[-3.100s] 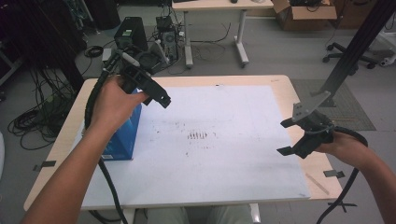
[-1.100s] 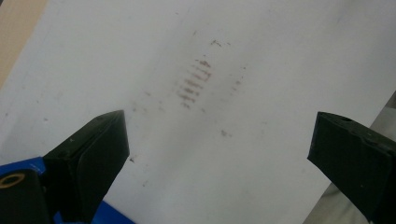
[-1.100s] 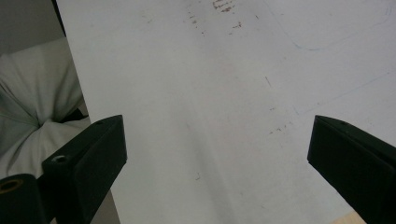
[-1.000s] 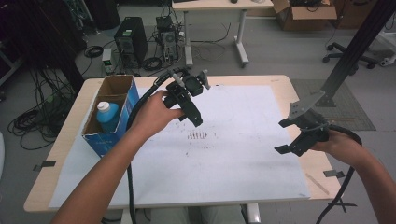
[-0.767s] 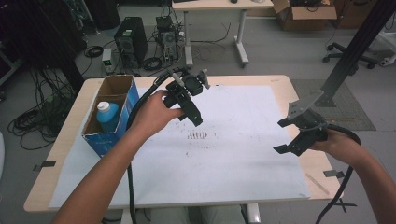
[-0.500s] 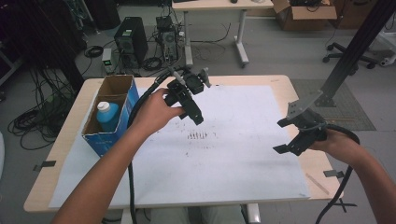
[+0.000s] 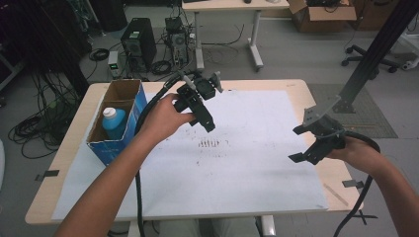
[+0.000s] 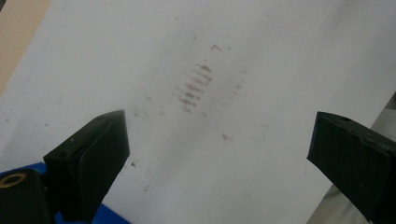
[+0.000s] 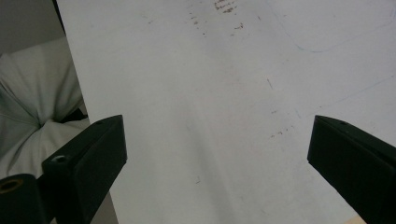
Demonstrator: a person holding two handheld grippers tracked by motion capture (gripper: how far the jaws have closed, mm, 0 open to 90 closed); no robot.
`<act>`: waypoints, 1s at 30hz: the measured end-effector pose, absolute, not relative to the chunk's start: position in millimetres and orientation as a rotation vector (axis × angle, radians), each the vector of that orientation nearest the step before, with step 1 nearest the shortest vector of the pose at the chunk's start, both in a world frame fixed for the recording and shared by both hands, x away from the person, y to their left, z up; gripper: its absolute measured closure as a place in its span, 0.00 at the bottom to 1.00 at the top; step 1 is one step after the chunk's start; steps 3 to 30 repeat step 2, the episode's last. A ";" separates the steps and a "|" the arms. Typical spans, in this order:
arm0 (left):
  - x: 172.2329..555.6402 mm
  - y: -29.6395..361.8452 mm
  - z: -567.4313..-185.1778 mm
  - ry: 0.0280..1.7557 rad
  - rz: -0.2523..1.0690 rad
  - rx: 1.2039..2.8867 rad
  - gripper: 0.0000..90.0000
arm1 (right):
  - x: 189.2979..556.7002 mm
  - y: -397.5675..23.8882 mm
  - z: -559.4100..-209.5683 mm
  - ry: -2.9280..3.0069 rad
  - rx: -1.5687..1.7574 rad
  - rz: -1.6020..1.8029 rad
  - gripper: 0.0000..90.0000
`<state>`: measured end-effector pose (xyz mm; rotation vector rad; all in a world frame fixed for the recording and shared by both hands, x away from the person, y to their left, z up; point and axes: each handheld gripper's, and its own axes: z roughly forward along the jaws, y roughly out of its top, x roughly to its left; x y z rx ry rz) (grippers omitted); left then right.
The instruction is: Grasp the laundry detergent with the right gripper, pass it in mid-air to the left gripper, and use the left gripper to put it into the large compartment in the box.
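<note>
My left gripper (image 7: 207,111) hangs open above the white paper sheet (image 7: 247,163), just right of a blue cardboard box (image 7: 116,150). A blue bottle with a white cap (image 7: 113,122) stands upright in that box. In the left gripper view my left gripper (image 8: 219,154) has its jaws wide apart, nothing between them, over a patch of brown marks (image 8: 196,86). My right gripper (image 7: 298,144) is open and empty near the paper's right edge. In the right gripper view my right gripper (image 9: 217,158) hovers over bare paper (image 9: 210,84).
The wooden table (image 7: 301,89) shows around the paper. The brown marks (image 7: 212,143) lie mid-sheet. A black slanted post (image 7: 370,59) rises at the table's right. White fabric (image 9: 32,107) lies beyond the paper's edge. Cables and a computer tower (image 7: 138,44) are on the floor behind.
My left gripper moved from above the box rightward over the paper, and the bottle in the box now shows. Over the last second both grippers have hardly shifted.
</note>
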<state>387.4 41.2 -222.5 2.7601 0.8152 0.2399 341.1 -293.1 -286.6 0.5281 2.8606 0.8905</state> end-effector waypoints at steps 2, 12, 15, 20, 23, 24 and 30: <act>387.8 41.4 -222.7 0.816 0.238 2.759 0.06 | 341.6 -293.1 -287.1 2.861 0.526 0.889 0.05; 387.8 41.4 -222.7 0.816 0.238 2.759 0.06 | 341.6 -293.1 -287.1 2.861 0.526 0.889 0.05; 387.8 41.4 -222.7 0.816 0.238 2.759 0.06 | 341.6 -293.1 -287.1 2.861 0.526 0.889 0.05; 387.8 41.4 -222.7 0.816 0.238 2.759 0.06 | 341.6 -293.1 -287.1 2.861 0.526 0.889 0.05; 387.8 41.4 -222.7 0.816 0.238 2.759 0.06 | 341.6 -293.1 -287.1 2.861 0.526 0.889 0.05; 387.8 41.4 -222.7 0.816 0.238 2.759 0.06 | 341.6 -293.1 -287.1 2.861 0.526 0.889 0.05; 387.8 41.4 -222.7 0.816 0.238 2.759 0.06 | 341.6 -293.1 -287.1 2.861 0.526 0.889 0.05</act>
